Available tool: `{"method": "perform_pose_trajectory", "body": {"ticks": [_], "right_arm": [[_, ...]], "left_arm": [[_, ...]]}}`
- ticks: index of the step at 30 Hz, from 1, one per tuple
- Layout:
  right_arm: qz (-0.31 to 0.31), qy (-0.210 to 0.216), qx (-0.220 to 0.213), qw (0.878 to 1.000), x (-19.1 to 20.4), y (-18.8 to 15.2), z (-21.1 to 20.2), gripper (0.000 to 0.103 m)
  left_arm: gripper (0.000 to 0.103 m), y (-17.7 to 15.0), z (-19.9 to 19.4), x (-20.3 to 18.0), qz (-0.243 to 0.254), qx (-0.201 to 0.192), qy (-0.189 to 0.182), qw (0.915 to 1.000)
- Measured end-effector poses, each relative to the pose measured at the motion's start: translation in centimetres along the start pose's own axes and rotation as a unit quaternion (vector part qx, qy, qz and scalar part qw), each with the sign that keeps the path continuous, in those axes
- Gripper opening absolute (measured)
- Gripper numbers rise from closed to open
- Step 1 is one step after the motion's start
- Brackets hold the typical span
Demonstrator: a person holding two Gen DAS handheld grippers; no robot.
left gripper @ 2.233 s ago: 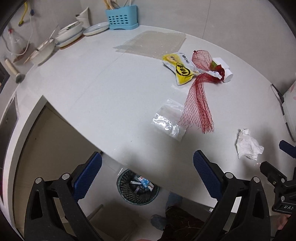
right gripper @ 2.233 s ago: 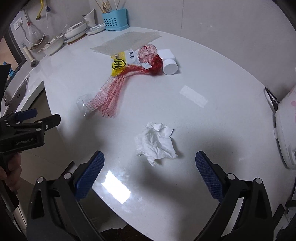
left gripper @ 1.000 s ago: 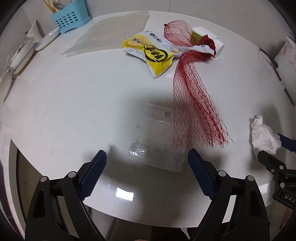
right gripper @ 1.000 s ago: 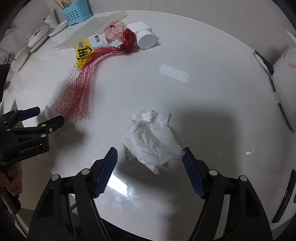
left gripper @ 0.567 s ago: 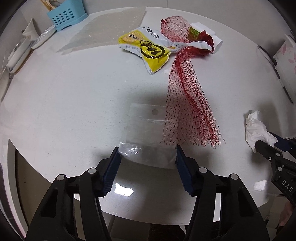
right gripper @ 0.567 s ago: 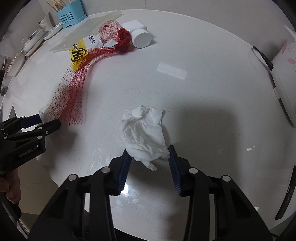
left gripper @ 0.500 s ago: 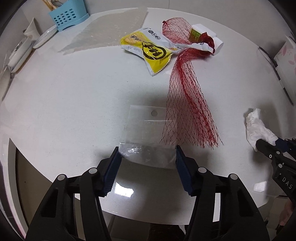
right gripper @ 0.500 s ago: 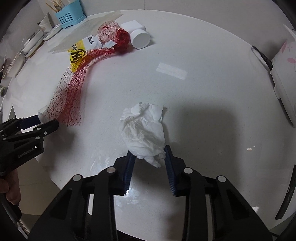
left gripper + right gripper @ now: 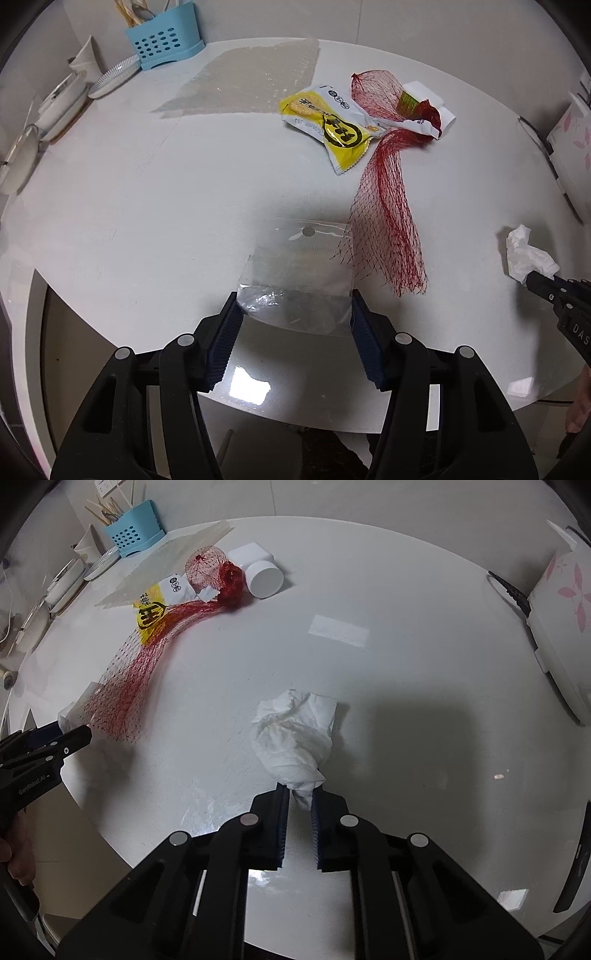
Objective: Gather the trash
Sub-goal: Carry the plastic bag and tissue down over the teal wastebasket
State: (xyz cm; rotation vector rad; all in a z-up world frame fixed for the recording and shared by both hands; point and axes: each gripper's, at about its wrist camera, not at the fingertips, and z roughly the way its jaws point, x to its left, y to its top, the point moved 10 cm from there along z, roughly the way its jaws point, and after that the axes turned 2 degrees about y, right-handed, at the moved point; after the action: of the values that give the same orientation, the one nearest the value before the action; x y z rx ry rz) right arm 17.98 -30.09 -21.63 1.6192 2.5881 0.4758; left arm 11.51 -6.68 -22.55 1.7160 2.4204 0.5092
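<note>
On the white round table [image 9: 406, 635], a crumpled tissue [image 9: 295, 734] at frame centre is pinched by its lower tail in the nearly closed right gripper [image 9: 299, 805]. The left gripper [image 9: 295, 317], half open, clamps a clear plastic bag [image 9: 295, 280] across its lower edge, beside a red mesh net [image 9: 388, 221].

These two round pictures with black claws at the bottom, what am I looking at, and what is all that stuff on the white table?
No robot here: a person holds a two-fingered grabber in each hand, each carrying a wide-angle camera looking along its fingers. In the left one's view, the left gripper pinches a clear plastic bag at the table edge. In the other view, the right gripper is shut on a crumpled white tissue. Still lying there: a red mesh net, a yellow snack wrapper, a white round container and a bubble-wrap sheet.
</note>
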Motion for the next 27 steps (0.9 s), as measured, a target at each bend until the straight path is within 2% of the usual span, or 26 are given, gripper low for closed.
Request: {"method": "perform_pose_trajectory", "body": {"ticks": [6, 14, 20, 27], "right_arm": [[-0.002, 0.002, -0.008, 1.0, 0.2, -0.1, -0.9, 0.01], [-0.028, 0.019, -0.033, 0.999, 2.9, -0.2, -3.1, 0.01], [-0.061, 0.045, -0.048, 0.996, 6.5, -1.0, -4.6, 0.01], [-0.123, 0.082, -0.055, 0.988, 12.4, -3.6, -6.0, 0.01]], "left_arm": [[0.057, -0.1, -0.5, 1.2, -0.009, -0.009, 0.001, 0.9999], [0.057, -1.2, -2.5, 2.0, -0.021, -0.031, -0.005, 0.9993], [0.057, -2.6, -5.0, 2.5, -0.026, -0.057, -0.013, 0.9979], [0.057, -5.7, -7.7, 4.5, -0.046, -0.075, -0.014, 0.996]]}}
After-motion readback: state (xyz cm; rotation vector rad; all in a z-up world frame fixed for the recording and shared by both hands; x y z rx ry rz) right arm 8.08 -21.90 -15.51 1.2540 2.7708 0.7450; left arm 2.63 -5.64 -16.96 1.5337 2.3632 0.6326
